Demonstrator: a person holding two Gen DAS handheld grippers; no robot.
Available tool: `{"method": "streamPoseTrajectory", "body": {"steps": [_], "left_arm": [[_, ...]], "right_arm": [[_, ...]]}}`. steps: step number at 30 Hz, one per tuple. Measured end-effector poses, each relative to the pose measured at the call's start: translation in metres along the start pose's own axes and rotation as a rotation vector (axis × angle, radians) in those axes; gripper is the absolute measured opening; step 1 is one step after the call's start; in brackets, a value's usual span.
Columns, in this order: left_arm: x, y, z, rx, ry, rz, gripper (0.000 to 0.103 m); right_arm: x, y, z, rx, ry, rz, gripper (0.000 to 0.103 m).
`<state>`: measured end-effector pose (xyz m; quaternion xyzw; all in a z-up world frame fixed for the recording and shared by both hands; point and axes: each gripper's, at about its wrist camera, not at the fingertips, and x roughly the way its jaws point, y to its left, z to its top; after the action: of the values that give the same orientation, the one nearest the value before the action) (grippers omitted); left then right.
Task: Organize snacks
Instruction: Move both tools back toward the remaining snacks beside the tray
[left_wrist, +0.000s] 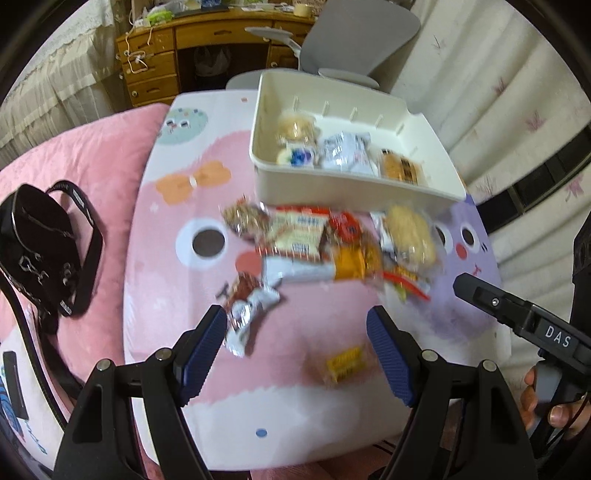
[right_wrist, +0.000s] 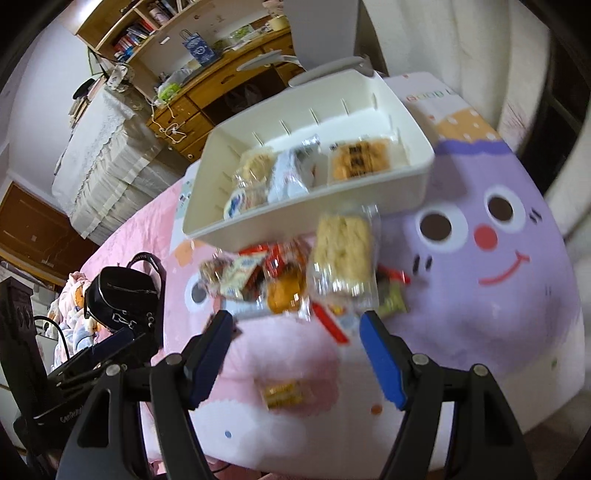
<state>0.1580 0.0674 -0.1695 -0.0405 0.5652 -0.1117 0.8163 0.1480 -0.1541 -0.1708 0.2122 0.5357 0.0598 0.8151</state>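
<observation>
A white bin stands at the table's far side and holds three wrapped snacks side by side. A heap of loose snack packets lies just in front of it. A pale rice cracker pack lies on the heap's right. A silver-brown packet lies near my left finger. A small yellow snack lies alone nearer me. My left gripper is open and empty above the table. My right gripper is open and empty, also seen in the left wrist view.
The table has a pink and purple cartoon cover. A black bag lies on a pink cushion at the left. A grey chair and a wooden desk stand behind the table.
</observation>
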Motion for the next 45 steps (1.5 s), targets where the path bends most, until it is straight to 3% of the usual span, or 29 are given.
{"method": "streamPoseTrajectory", "body": {"steps": [8,17,23,35,45], "left_arm": [[0.022,-0.003,-0.030,0.010,0.095,0.003,0.077],[0.047,-0.015,-0.042,-0.072,0.173,-0.006,0.078],[0.065,-0.023,-0.045,-0.223,0.230,0.003,0.078],[0.099,-0.050,-0.061,-0.445,0.266,0.081,0.079],[0.118,-0.047,-0.075,-0.691,0.260,0.101,0.079]], "right_arm": [[0.001,-0.010,-0.042,0.004,0.006,-0.054,0.071],[-0.005,-0.019,-0.055,-0.095,-0.030,-0.090,0.071],[-0.004,-0.019,-0.043,-0.243,-0.031,-0.059,0.071],[-0.004,-0.021,-0.017,-0.596,-0.027,0.064,0.071],[0.026,-0.035,0.016,-0.645,0.025,0.115,0.079]]}}
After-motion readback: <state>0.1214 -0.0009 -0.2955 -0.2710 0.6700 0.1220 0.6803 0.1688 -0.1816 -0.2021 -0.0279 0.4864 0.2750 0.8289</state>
